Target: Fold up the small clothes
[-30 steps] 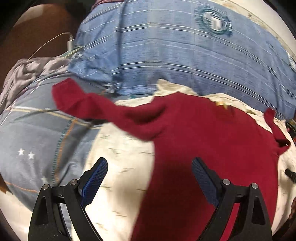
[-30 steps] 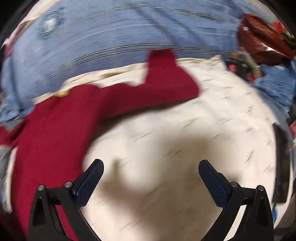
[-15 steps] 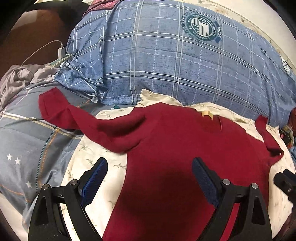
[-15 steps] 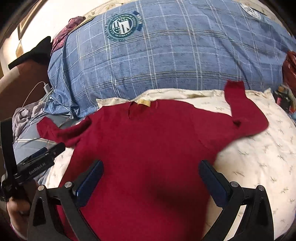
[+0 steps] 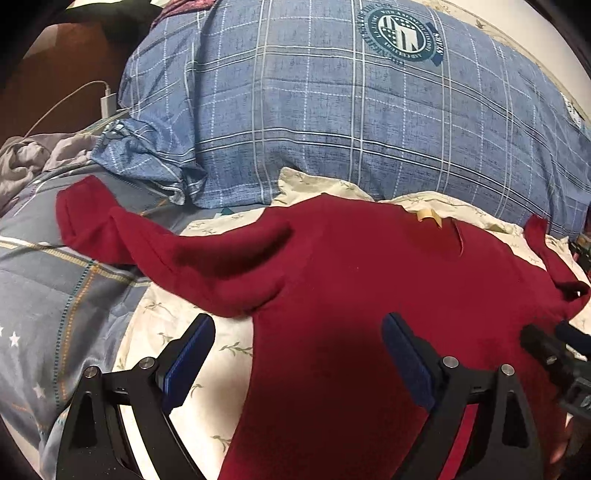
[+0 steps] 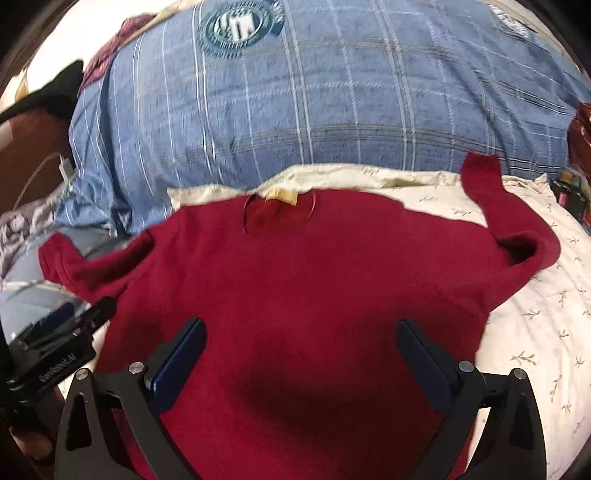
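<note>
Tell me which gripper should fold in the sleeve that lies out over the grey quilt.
Left, probably. The left gripper is open at the red sweater's left edge, with that sleeve just ahead of it. The right gripper, also open, hovers mid-body, farther from that sleeve.

One red sweater (image 6: 314,280) is lying spread, two sleeves showing, one tan neck label (image 6: 281,195). One cream leaf-print sheet (image 6: 535,332) is lying beneath it. One blue plaid quilt (image 5: 332,122) is sitting far, bearing one round crest (image 5: 404,35). One grey star-print cover (image 5: 40,295) is lying left. One white charger with cable (image 5: 109,103) is resting far left. Two grippers are showing: left gripper (image 5: 299,363), right gripper (image 6: 301,365), both spread wide.
</note>
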Demonstrator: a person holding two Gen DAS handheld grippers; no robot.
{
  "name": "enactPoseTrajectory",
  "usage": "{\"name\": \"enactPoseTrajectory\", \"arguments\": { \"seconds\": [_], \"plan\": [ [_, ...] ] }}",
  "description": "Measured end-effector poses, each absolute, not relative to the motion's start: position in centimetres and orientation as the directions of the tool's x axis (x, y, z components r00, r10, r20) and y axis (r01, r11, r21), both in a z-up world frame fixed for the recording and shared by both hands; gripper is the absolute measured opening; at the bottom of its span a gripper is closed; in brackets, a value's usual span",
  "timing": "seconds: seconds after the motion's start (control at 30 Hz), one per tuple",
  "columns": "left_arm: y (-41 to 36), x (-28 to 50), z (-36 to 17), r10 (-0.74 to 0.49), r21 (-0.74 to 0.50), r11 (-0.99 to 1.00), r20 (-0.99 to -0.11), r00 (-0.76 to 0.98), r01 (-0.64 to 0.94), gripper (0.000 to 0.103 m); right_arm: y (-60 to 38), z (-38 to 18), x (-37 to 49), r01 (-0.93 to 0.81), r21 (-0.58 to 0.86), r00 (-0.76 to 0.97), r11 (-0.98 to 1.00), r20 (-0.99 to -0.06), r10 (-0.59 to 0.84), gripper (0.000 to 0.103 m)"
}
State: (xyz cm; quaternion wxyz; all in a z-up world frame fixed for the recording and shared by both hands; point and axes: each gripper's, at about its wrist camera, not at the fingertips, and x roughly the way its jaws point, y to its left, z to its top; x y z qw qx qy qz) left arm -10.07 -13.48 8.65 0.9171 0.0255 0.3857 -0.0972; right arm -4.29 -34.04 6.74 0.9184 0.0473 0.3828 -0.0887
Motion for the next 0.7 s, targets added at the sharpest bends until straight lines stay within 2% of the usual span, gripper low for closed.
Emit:
{"name": "enactPoseTrajectory", "arguments": {
  "seconds": [0.37,0.7],
  "plan": [
    [-12.4,-8.5,6.9,-0.131,-0.029,0.987,-0.721,0.681,0.159,0.092,-30.5,5.7,-2.7,0.114,-0.041,0.676,0.993,-0.729,-0.108,0.102],
    [-11.1,-7.6,6.4,-0.105,-0.038,0.993,-0.716,0.690,0.112,0.092,-30.4,5.5,-2.2,0.105,-0.034,0.653,0.994,-0.751,-0.095,0.102]
  ]
}}
